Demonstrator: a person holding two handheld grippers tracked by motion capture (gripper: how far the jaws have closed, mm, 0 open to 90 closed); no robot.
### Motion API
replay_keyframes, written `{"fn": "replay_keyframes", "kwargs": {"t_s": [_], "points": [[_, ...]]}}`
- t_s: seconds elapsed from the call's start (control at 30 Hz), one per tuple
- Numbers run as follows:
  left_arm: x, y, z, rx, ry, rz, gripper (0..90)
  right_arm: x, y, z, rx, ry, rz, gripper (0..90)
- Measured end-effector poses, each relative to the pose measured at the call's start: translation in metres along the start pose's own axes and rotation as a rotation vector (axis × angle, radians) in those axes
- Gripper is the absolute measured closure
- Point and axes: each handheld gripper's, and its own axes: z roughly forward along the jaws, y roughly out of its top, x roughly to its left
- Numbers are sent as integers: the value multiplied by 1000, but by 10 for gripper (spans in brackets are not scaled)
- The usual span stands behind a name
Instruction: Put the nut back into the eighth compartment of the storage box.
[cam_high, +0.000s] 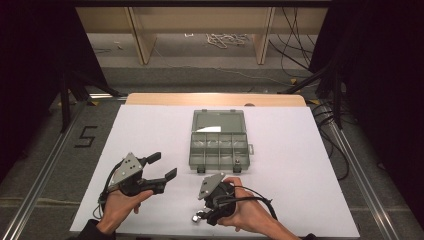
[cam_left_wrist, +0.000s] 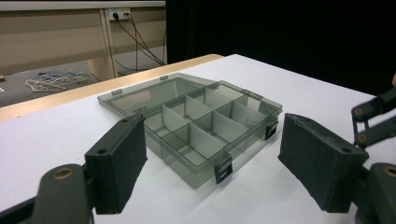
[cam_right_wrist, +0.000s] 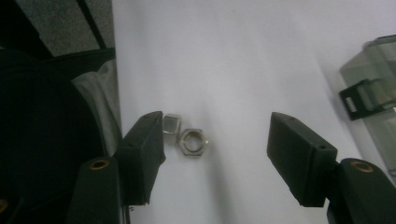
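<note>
Nuts lie between the right gripper's (cam_right_wrist: 215, 154) open jaws: the large nut (cam_right_wrist: 192, 142) on the white sheet, the small nut (cam_right_wrist: 171, 123) just beside one pad. Left gripper (cam_left_wrist: 210, 163) gapes wide, empty, facing the open box (cam_left_wrist: 196, 123).

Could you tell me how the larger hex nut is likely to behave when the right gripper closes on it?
The hex nut looks like metal, so probably rigid and heavy for its size. Lying flat on the white table, it should slide rather than roll. Its low profile may let the right gripper skid it into the small nut.
</note>
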Motion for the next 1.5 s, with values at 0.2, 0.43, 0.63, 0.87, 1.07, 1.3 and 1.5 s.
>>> {"fn": "replay_keyframes", "kwargs": {"t_s": [0.2,0.43,0.63,0.87,1.07,1.3,1.5], "points": [[0,0,0,2,2,0,224,8,1,12,32,34,-23,416],[0,0,0,3,1,0,224,15,3,22,56,86,-49,483],[-1,0,1,3,0,-1,224,16,2,29,76,95,-58,537],[0,-1,2,-3,-6,-8,224,19,5,35,87,104,-77,590],[0,-1,2,0,-7,5,224,22,6,40,101,106,-87,622],[0,-1,1,7,-5,13,224,22,7,43,114,99,-105,674],[0,-1,1,8,-4,1,226,24,7,45,118,93,-123,721]]}}
